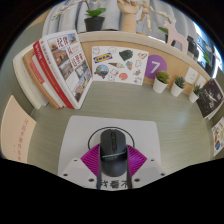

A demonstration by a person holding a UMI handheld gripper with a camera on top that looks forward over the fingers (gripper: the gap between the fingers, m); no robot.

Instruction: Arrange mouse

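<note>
Fingers [111, 172] pinch the black mouse [111, 148] from both sides, over a white mat [80, 140].

I see the pink pads pressed against its flanks, so I judge the grip firm enough to shift it squarely onto the mat on the green tabletop [60, 115]. Beyond it stand books [60, 65], small potted plants [168, 82] and a card marked 7 [157, 67], well apart from the mouse.

The handheld two-finger gripper [111, 163] shows two fingers lined with ridged magenta pads [92, 160] on their inner faces, with darker housing between and below them.
</note>
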